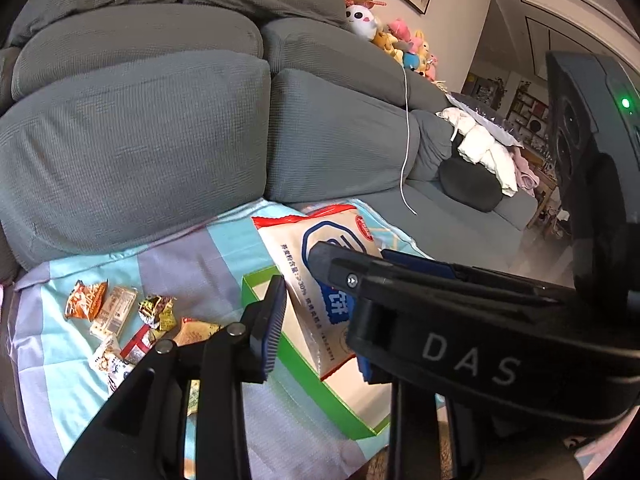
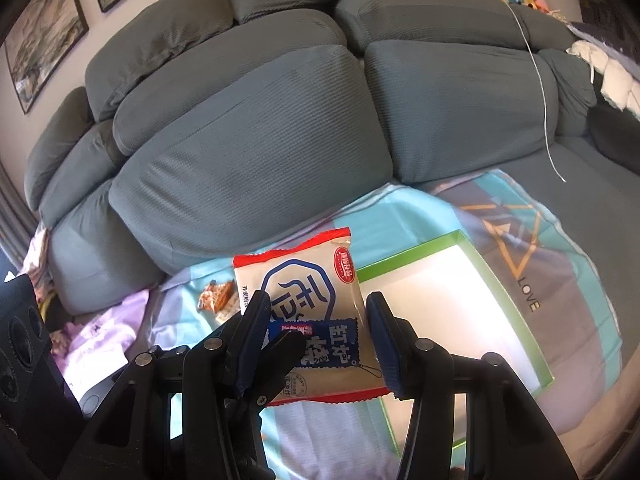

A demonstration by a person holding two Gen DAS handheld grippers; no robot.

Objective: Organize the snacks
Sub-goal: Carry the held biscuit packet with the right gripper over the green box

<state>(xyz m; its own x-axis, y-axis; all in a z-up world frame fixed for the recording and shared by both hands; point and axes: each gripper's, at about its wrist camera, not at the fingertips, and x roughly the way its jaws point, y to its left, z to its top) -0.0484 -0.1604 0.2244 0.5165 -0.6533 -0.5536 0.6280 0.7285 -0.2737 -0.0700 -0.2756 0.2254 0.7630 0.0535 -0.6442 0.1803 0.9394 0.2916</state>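
A white snack packet (image 1: pixel 320 240) (image 2: pixel 304 276) with red ends and a blue logo hangs tilted over a shallow green-rimmed white box (image 1: pixel 304 376) (image 2: pixel 408 255). My right gripper (image 2: pixel 316 312) is shut on it across its width, one blue pad on each side edge. In the left wrist view that gripper (image 1: pixel 352 256) crosses in from the right. My left gripper (image 1: pixel 316 320) is shut on the packet's lower left part, and its black fingertip (image 2: pixel 284 344) lies over the blue label. The left gripper's far finger is hidden behind the right gripper.
Several small loose snacks (image 1: pixel 116 320) (image 2: pixel 216 296) lie left of the box on a blue and lilac cloth (image 1: pixel 180 264). Grey sofa cushions (image 1: pixel 132 152) rise right behind. A white cable (image 1: pixel 404 140), plush toys (image 1: pixel 400 40) and piled white clothing (image 1: pixel 484 148) sit farther right.
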